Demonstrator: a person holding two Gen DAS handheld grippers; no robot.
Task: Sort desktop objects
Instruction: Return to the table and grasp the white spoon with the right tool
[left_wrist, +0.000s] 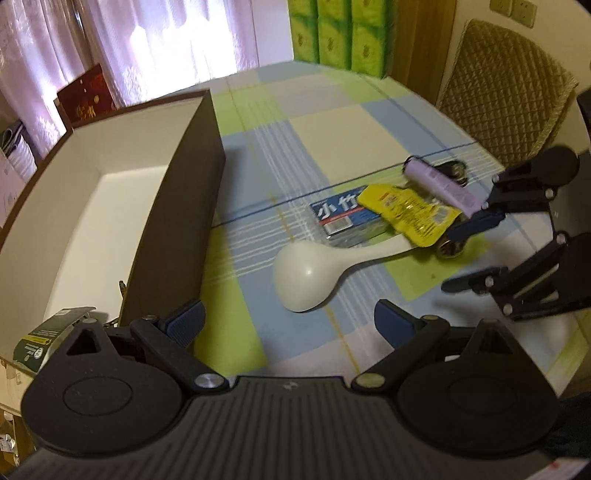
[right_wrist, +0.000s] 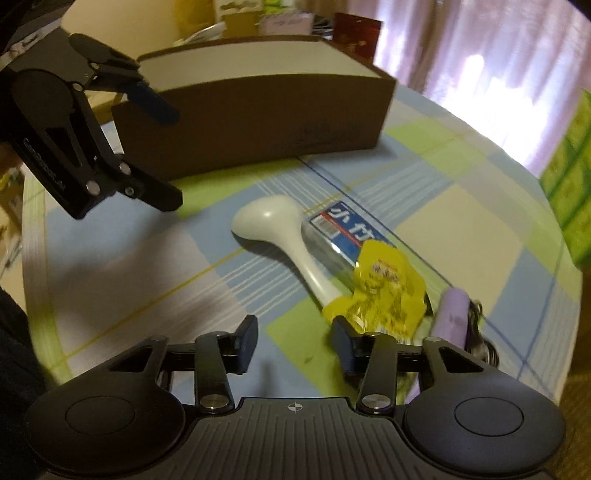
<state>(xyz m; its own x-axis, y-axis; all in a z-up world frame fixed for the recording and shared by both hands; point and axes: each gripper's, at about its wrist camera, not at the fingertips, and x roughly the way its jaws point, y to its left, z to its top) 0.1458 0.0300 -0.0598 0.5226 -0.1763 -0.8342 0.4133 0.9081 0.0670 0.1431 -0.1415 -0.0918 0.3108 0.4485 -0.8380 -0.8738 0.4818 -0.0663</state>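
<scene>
On the checked tablecloth (left_wrist: 325, 125) lies a white spoon (left_wrist: 306, 273) (right_wrist: 273, 229), bowl toward the brown box (left_wrist: 177, 206) (right_wrist: 258, 125). Past the spoon's handle are a blue packet (left_wrist: 343, 218) (right_wrist: 343, 232), a yellow sachet (left_wrist: 410, 214) (right_wrist: 384, 291) partly on top of it, and a purple tube (left_wrist: 443, 184) (right_wrist: 452, 314). My left gripper (left_wrist: 288, 321) (right_wrist: 166, 153) is open beside the box wall, just short of the spoon bowl. My right gripper (left_wrist: 454, 258) (right_wrist: 295, 345) is open, its right finger at the sachet's edge. Neither holds anything.
The box has a white inside with a green package (left_wrist: 48, 336) at its near end. Dark metal bits (left_wrist: 456, 170) (right_wrist: 480, 332) lie by the tube. A quilted chair (left_wrist: 506, 85) stands past the table's far right edge; green packs (left_wrist: 340, 33) are stacked behind.
</scene>
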